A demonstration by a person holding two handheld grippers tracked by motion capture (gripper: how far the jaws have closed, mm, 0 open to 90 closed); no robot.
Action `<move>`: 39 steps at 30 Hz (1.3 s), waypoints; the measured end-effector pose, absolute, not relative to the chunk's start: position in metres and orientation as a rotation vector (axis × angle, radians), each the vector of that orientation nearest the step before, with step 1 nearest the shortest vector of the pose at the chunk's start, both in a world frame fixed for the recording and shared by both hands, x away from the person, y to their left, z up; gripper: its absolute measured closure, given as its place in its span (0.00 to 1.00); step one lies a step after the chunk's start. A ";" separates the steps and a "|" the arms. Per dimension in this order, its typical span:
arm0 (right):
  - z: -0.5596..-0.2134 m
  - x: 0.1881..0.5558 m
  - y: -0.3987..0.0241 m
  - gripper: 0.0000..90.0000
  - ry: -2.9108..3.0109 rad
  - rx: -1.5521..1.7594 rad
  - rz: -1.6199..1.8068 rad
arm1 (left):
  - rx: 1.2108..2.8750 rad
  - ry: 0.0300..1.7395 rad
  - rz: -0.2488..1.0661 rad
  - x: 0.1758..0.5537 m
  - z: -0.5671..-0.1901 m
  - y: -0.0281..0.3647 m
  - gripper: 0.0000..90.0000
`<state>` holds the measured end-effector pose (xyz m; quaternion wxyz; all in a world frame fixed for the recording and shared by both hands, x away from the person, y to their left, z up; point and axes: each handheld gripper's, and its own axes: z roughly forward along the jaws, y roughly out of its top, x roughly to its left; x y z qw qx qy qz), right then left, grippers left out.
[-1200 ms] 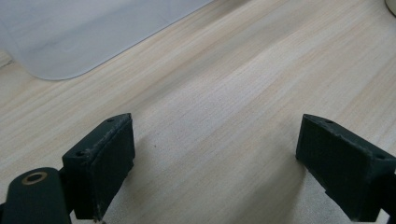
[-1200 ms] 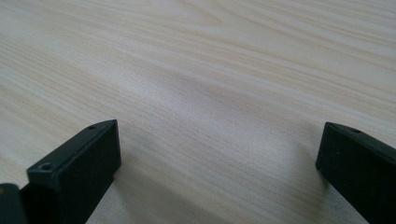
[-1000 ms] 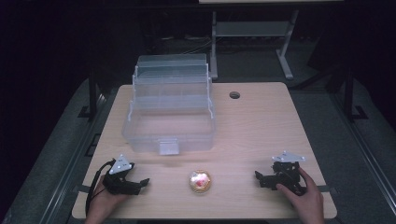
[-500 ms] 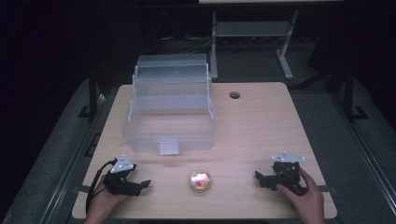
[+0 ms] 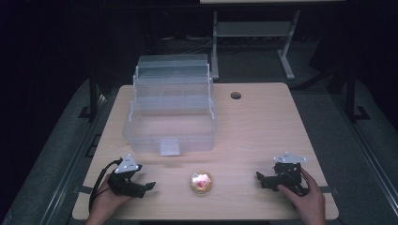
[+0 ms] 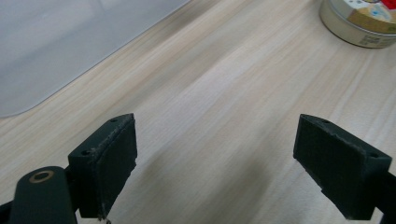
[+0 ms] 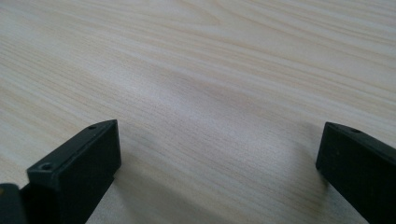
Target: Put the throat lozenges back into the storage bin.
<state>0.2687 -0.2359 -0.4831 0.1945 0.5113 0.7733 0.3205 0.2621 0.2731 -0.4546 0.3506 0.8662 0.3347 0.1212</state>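
Round tin [image 5: 201, 182] sits on the desk [image 5: 263, 126] near the front edge, between the two grippers, touched by neither. Left gripper [image 5: 145, 186] rests low on the desk, jaws spread wide with bare wood between them; in the left gripper view the tin [image 6: 362, 21] lies ahead, off to the upper right. Right gripper [image 5: 260, 178] also down at the desk, jaws wide apart, nothing held. Clear plastic box [image 5: 171, 112] stands open behind the tin.
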 end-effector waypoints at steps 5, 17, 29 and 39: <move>-0.483 0.269 -0.236 0.00 2.168 1.434 0.899 | 2.255 0.845 0.303 0.261 -0.451 0.268 0.14; -0.483 0.269 -0.236 0.00 2.169 1.431 0.899 | 2.300 0.777 0.281 0.260 -0.445 0.254 0.15; -0.483 0.269 -0.236 0.00 2.169 1.431 0.899 | 2.327 0.735 0.257 0.262 -0.439 0.241 0.15; -0.483 0.269 -0.236 0.00 2.169 1.431 0.899 | 2.351 0.704 0.228 0.263 -0.435 0.231 0.15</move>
